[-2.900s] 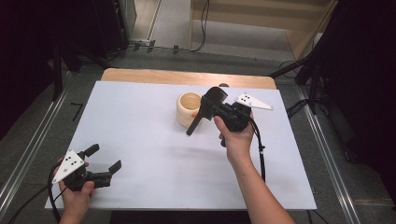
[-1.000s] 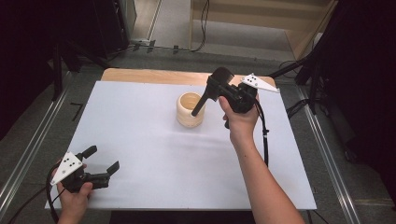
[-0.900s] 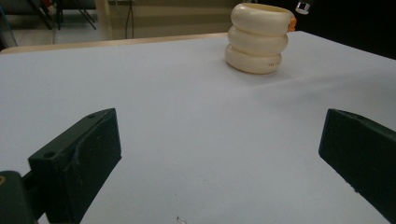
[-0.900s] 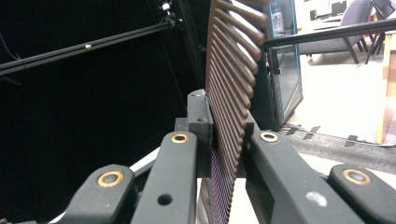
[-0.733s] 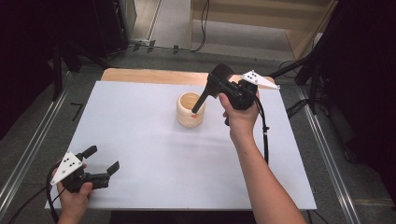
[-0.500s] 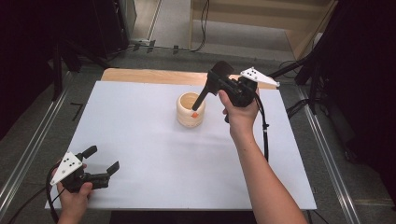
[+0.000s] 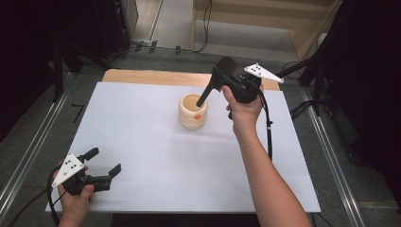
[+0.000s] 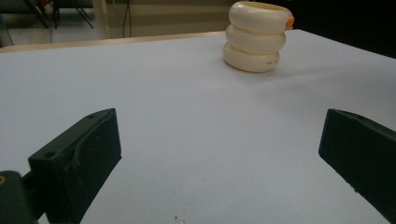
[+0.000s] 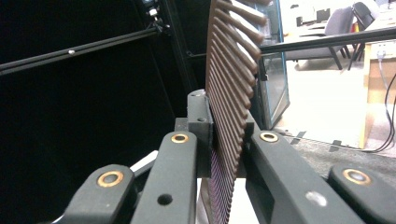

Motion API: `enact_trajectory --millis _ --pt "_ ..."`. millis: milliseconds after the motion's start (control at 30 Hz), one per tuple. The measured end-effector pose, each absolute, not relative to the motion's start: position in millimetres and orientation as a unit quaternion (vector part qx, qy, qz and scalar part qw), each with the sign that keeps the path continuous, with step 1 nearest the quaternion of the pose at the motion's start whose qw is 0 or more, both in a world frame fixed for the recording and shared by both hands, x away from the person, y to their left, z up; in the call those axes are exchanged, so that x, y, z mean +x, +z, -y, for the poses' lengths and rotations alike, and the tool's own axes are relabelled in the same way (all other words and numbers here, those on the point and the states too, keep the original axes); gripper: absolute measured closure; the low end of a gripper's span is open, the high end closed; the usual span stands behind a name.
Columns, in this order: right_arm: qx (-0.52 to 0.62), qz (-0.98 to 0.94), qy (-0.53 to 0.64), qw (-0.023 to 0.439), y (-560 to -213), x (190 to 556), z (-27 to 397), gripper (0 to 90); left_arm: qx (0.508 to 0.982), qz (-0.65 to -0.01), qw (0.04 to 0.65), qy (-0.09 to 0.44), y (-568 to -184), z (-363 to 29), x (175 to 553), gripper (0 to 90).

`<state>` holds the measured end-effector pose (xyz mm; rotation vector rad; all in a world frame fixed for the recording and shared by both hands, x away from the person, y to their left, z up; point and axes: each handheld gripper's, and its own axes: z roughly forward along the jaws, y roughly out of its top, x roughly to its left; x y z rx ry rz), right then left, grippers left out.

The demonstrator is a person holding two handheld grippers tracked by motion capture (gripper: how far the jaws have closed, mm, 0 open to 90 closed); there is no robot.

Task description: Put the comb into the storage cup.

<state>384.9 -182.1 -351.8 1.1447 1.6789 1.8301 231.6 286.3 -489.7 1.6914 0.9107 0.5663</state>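
A cream ringed cup (image 7: 193,112) with a small orange mark stands at the far middle of the white table (image 7: 142,118); it rises as stacked rings (image 8: 255,37) in the left gripper view. My right gripper (image 7: 218,78) is raised just right of the cup, shut on a dark ribbed brush-like tool (image 7: 226,64). The tool's thin end slants down into the cup's mouth. In the right gripper view the brown ribbed tool (image 9: 231,70) stands clamped between the jaws of my right gripper (image 9: 226,144). My left gripper (image 7: 105,161) rests open at the near left corner, with nothing between the jaws in the left gripper view (image 8: 219,149).
A wooden strip (image 7: 151,76) runs along the table's far edge. Metal rails (image 7: 28,156) flank the table on both sides. A black cable (image 7: 268,127) trails from the right gripper along the forearm.
My right gripper has risen and shifted slightly toward the far side, tilting the tool so its thin end sits in the cup's mouth. The left gripper has stayed put.
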Motion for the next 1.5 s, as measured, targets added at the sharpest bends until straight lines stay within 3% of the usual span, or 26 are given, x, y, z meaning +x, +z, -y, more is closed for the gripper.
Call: enact_trajectory --millis 1500 --pt "0.414 -0.635 0.621 0.199 -385.2 406.7 154.1 82.4 0.716 -0.378 0.535 0.240 -489.6 -285.2 231.6 0.0"
